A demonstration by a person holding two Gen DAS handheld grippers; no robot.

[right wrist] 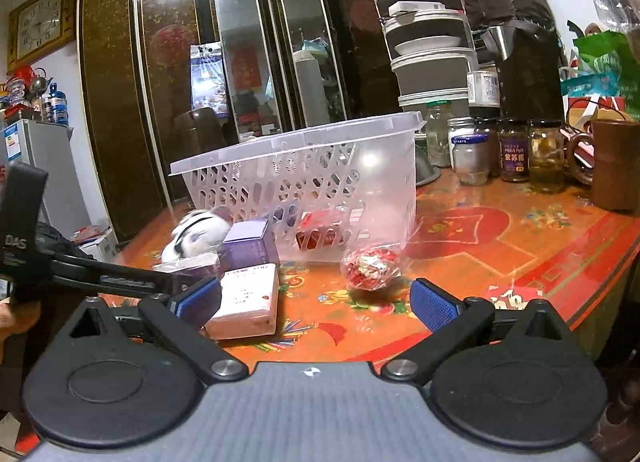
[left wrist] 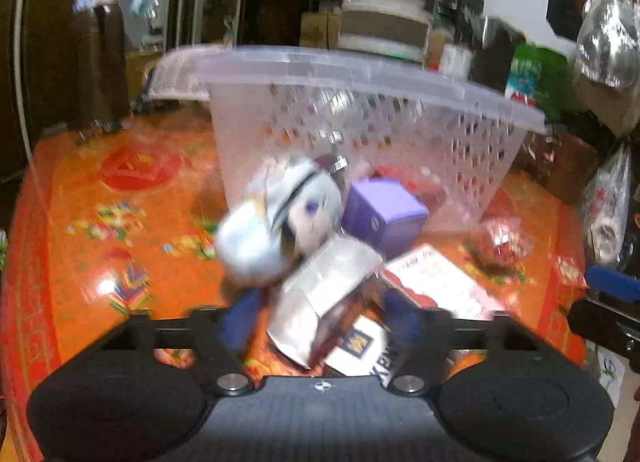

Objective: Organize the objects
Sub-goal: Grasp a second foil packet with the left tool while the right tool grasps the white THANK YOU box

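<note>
Nearest the left wrist camera, the left gripper (left wrist: 320, 314) is seen with its blue-padded fingers spread apart, a silver-grey carton (left wrist: 320, 294) lying between them; whether the pads touch it cannot be told through the motion blur. Under that carton a white box with a blue-and-gold emblem (left wrist: 360, 346) rests on the table. To the right a pink-and-white box (left wrist: 440, 282) lies flat, and just beyond the carton a purple box (left wrist: 384, 218) stands beside a blurred grey-and-white plush toy (left wrist: 276, 222).

A clear perforated plastic basket (left wrist: 360, 122) is placed behind this cluster — tilted in the left view, its rim higher on the left. Something red (right wrist: 320, 236) is visible through its mesh in the right view. A clear bag of red-and-white wrapped sweets (right wrist: 371, 267) sits on the orange patterned tabletop (right wrist: 520, 246), near the basket's near right corner.

The right gripper (right wrist: 316, 304) is held wide open above the table edge and holds nothing; its left finger lies just beside the pink-and-white box. A red envelope (right wrist: 514, 296) lies near its right finger.

At the far right of the table, glass jars (right wrist: 514, 150) are lined up beside a brown mug (right wrist: 612, 164). A dark mirrored cabinet (right wrist: 240, 62) stands behind.
</note>
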